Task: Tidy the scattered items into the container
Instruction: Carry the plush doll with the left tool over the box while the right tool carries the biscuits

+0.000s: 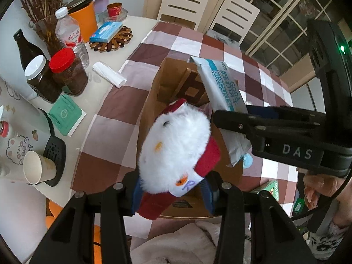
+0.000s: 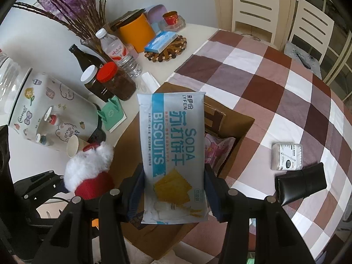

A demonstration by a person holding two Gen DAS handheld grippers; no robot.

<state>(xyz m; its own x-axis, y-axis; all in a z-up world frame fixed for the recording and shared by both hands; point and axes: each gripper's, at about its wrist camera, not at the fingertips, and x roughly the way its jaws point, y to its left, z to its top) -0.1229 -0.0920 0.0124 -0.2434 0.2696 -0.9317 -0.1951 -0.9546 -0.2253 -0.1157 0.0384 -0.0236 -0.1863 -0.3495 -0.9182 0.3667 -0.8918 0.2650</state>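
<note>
The right gripper (image 2: 173,189) is clamping a pale blue "SODA BISCUITS" LYFEN packet (image 2: 172,145) and the left gripper (image 1: 170,187) is clenching a white plush toy (image 1: 176,147) marked "R", both hanging over the open cardboard box (image 2: 239,136) on the checked tablecloth (image 2: 286,92).

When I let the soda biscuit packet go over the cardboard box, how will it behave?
The soda biscuit packet stays flat between the right gripper jaws, so probably fairly stiff. Its film looks smooth, likely slippery. Contents are probably brittle, so release it low in the cardboard box.
</note>
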